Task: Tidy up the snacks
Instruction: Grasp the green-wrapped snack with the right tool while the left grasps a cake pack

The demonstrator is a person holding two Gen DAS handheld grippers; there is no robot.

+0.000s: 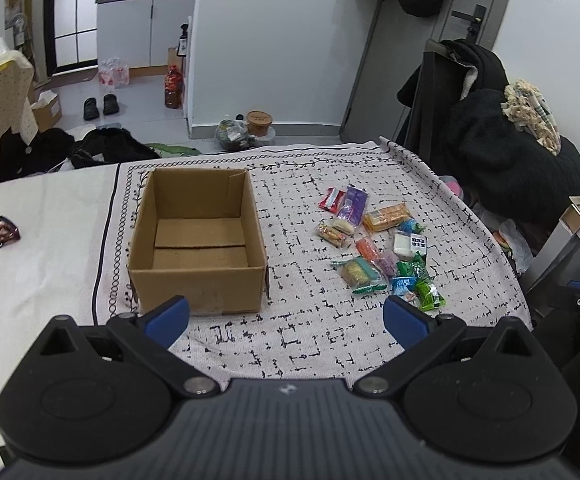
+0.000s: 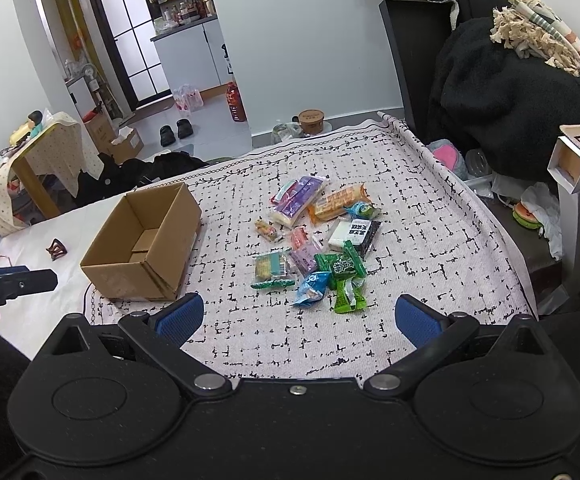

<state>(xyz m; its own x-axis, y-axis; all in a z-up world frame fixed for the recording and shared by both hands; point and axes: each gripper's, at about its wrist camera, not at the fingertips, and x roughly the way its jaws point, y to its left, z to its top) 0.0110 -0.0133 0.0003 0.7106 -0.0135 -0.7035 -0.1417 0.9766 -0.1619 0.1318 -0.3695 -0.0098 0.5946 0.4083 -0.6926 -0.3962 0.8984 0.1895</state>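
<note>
Loose pile of small wrapped snacks (image 2: 317,240) right of centre in the right wrist view, spread on the patterned cloth (image 2: 429,288); well apart to the left, an open cardboard box (image 2: 142,256) with nothing visible inside; same layout in the left wrist view, box (image 1: 198,240) centre-left, pile (image 1: 377,248) centre-right. Right gripper (image 2: 297,314) spread wide at the bottom of its frame, nothing between the blue pads (image 2: 180,316), hovering short of the nearest packets; left gripper (image 1: 286,316) likewise wide and empty, low in its frame, just in front of the box. Probably all light, thin film wrappers: slippery, crinkly, soft at the sealed ends, stiffer through the filled middle; likely crushable biscuit or cake inside the orange pack (image 2: 339,202) and the purple pack (image 2: 295,200), so a gentle squeeze across the short width of the body, not the flimsy end seals. Green packet (image 2: 349,298) and blue packet (image 2: 311,286) nearest the right gripper, overlapping others, so some risk of dragging a neighbour along; best taken from a free edge. Dark triangular item (image 1: 5,232) at far left on the plain sheet, unclear whether a snack.
</note>
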